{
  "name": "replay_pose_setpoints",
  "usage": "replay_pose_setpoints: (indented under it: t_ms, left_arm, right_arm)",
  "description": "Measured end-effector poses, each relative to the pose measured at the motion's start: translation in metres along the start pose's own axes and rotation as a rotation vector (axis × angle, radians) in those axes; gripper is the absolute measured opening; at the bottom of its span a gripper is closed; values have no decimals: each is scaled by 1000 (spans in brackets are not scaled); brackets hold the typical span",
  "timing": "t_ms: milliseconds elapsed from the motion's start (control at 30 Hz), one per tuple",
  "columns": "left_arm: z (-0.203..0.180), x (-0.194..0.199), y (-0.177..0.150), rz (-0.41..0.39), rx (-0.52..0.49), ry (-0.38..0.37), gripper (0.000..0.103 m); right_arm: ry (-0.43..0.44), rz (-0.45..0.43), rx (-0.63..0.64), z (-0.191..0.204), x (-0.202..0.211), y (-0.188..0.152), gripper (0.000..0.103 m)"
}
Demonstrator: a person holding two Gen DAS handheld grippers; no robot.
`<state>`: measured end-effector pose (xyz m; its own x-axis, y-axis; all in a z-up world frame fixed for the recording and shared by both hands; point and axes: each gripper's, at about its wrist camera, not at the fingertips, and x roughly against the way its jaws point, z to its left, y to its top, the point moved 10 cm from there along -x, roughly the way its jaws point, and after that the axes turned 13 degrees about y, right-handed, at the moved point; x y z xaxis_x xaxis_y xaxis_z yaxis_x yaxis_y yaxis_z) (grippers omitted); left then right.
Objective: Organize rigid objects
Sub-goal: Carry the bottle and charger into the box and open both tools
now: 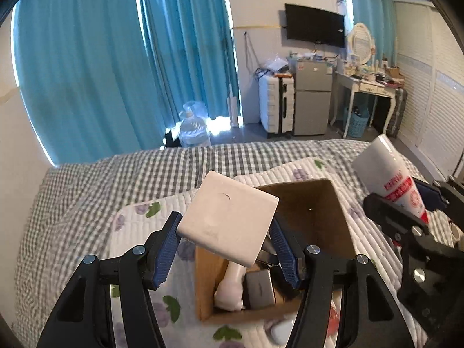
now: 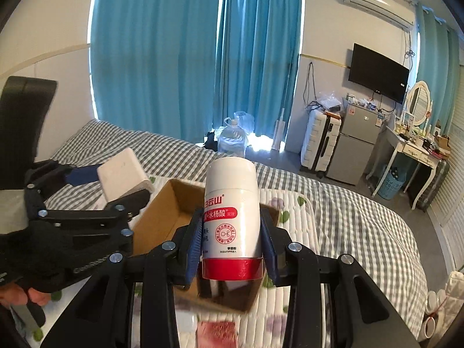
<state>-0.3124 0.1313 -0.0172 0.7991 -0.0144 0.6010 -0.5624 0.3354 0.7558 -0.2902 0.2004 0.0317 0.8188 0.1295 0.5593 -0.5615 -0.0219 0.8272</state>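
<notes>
My left gripper (image 1: 224,229) is shut on a flat white square block (image 1: 229,217) and holds it above an open cardboard box (image 1: 327,203) on the bed. The box holds a grey case (image 1: 259,288) and a white object (image 1: 232,287). My right gripper (image 2: 232,237) is shut on a white bottle with red label and red base (image 2: 230,217), above the same box (image 2: 162,214). The right gripper and bottle (image 1: 391,179) show at the right of the left wrist view. The left gripper with the block (image 2: 124,174) shows at the left of the right wrist view.
The box sits on a floral quilted pad (image 1: 136,232) over a grey checked bedspread (image 1: 101,179). A red item (image 2: 217,333) lies on the pad near the box. Beyond the bed are blue curtains, a water jug (image 1: 192,130), a suitcase, a small fridge and a dressing table.
</notes>
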Motion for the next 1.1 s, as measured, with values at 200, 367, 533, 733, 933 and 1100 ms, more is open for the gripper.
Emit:
replay_pose_setpoints:
  t_ms: [200, 367, 533, 733, 933, 1100]
  left_arm:
    - [-28, -52, -28, 68, -31, -8, 62]
    - [-37, -85, -55, 106, -49, 9, 62]
    - [-37, -101, -63, 141, -40, 13, 63]
    - [-37, -100, -63, 161, -10, 14, 66]
    - [-21, -73, -42, 83, 10, 40, 83]
    - [3, -63, -31, 44, 33, 59, 83]
  right_arm:
    - [6, 43, -30, -26, -47, -19, 35]
    - [10, 99, -46, -43, -78, -47, 35]
    - [8, 132, -28, -49, -91, -60, 35]
    - [11, 131, -32, -48, -90, -63, 35]
    - [4, 117, -53, -46, -80, -59, 35]
    - [-1, 125, -39, -41, -91, -54, 35]
